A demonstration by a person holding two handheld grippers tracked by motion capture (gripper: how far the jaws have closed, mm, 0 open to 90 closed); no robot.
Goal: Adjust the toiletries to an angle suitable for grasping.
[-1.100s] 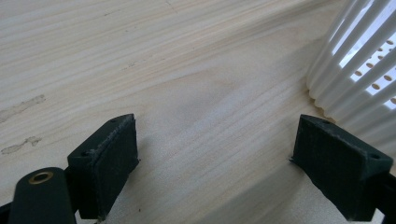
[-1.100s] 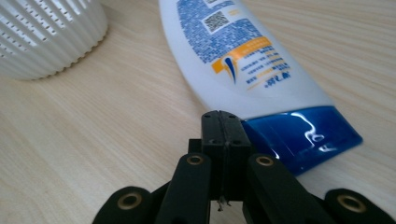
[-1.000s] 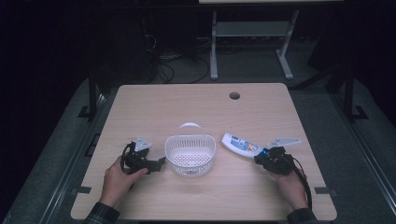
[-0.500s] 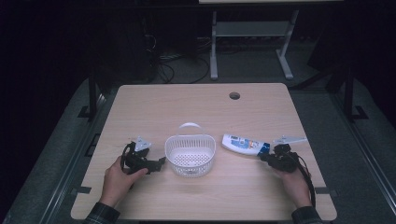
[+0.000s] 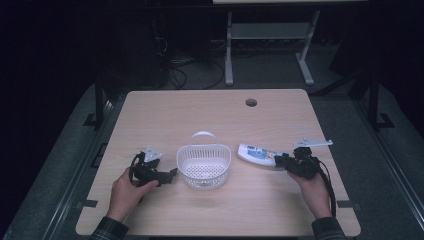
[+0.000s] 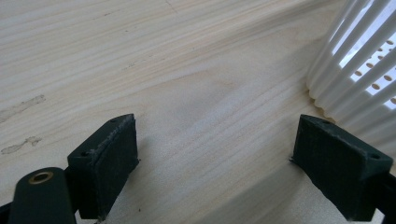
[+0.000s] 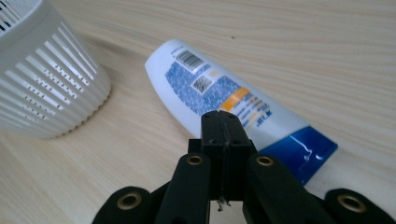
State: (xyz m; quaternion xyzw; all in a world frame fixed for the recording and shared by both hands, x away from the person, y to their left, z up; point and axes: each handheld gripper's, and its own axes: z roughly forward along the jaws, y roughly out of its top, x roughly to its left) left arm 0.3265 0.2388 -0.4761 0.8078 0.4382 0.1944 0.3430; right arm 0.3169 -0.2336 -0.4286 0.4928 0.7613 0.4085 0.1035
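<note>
A white slatted basket [image 5: 204,148] with a handle stands at the middle of the wooden table [image 5: 200,115]. Right of it a white and blue tube [image 5: 256,154] lies flat, its blue end toward my right gripper [image 5: 277,161]. In the right gripper view that gripper [image 7: 225,122] is shut with its jaws pressed together and nothing between them, its tip just over the tube [image 7: 219,88] near the blue end; the basket [image 7: 51,88] is at the upper left. My left gripper [image 5: 172,174] rests left of the basket, open [image 6: 224,154] over bare wood, with the basket wall [image 6: 355,70] by its right jaw.
A round cable hole [image 5: 251,102] sits near the table's far edge. Beyond the table stand a white metal frame [image 5: 270,35] and cables on the dark floor. Both forearms come in over the near edge.
The right hand has shifted slightly at the tube's blue end. The left hand, the basket and the tube are where they were.
</note>
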